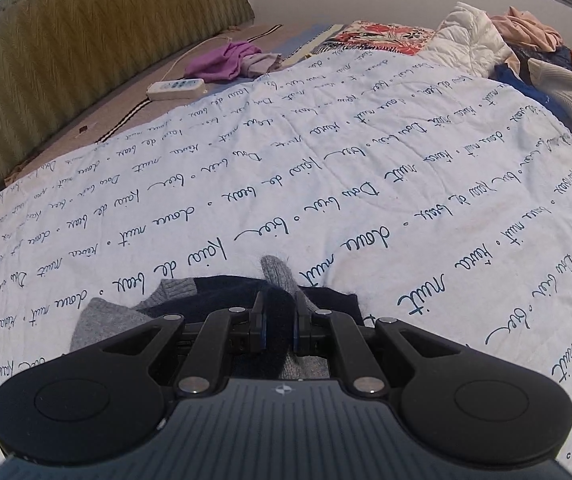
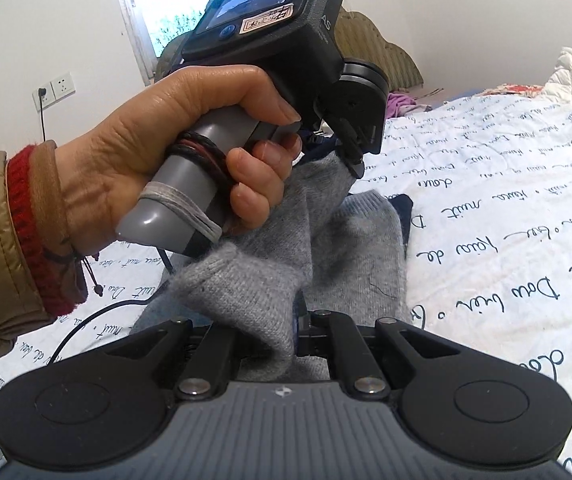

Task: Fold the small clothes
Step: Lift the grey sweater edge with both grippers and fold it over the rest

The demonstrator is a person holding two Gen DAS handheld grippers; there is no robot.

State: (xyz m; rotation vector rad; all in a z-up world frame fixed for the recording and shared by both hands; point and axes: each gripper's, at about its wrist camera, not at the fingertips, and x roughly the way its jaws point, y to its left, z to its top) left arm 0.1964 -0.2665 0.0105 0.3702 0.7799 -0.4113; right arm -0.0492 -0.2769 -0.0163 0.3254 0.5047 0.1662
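Observation:
A small grey and navy knit garment (image 2: 357, 248) hangs between both grippers, just above the white quilt with blue script (image 1: 325, 160). In the left wrist view my left gripper (image 1: 280, 306) is shut on its dark navy part (image 1: 214, 292), and a grey tip (image 1: 278, 274) pokes out past the fingers. In the right wrist view my right gripper (image 2: 284, 320) is shut on a grey fold (image 2: 246, 280) that drapes over and hides its left finger. That view also shows my left gripper (image 2: 355, 164), held in a person's hand (image 2: 166, 128), pinching the garment's far end.
A purple cloth (image 1: 222, 60) and a white power strip (image 1: 176, 89) lie by the green padded headboard (image 1: 86, 40). A heap of clothes (image 1: 525, 52) sits at the quilt's far right corner. A black cable (image 2: 86, 320) trails over the quilt under the hand.

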